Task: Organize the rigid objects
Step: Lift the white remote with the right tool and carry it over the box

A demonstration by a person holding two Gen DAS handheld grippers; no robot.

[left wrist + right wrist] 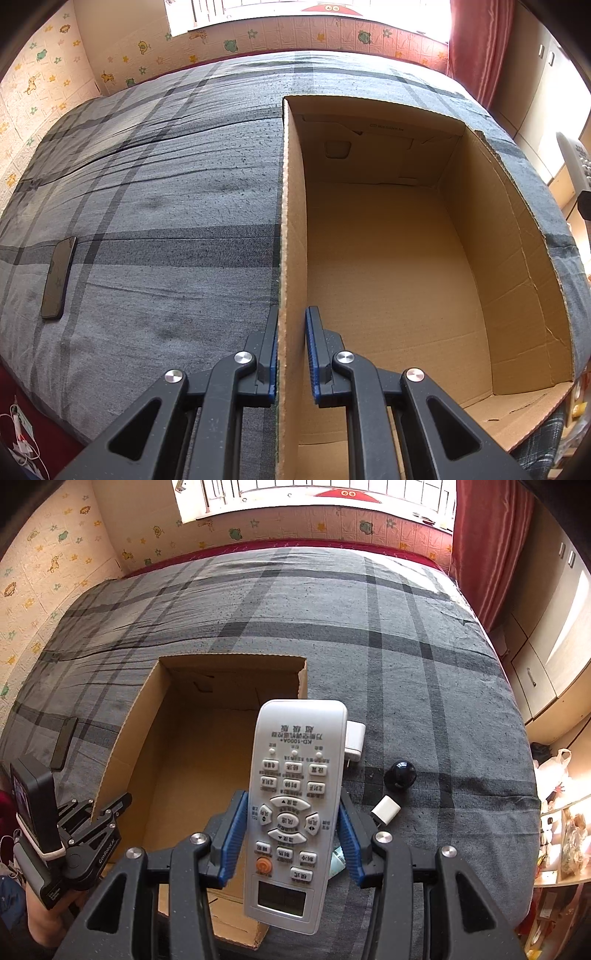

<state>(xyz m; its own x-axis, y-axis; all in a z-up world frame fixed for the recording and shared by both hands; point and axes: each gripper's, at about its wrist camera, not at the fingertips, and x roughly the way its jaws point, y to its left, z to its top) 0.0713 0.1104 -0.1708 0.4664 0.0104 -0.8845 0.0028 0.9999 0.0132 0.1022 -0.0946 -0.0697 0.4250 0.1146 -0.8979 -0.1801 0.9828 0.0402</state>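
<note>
- A dark phone (58, 278) lies flat on the plaid bed (166, 192), well left of the cardboard box (388, 258).
- The left gripper (291, 354) has its fingers clamped on the box's left wall.
- The right gripper (291, 834) grips a silver remote (295, 812) by its sides, above the box's right edge.
- Two white chargers (386, 809) and a black ball (400, 774) lie on the bed right of the box.

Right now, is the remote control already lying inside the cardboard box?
No, the remote control is held between the right gripper's pads, above the cardboard box.
</note>
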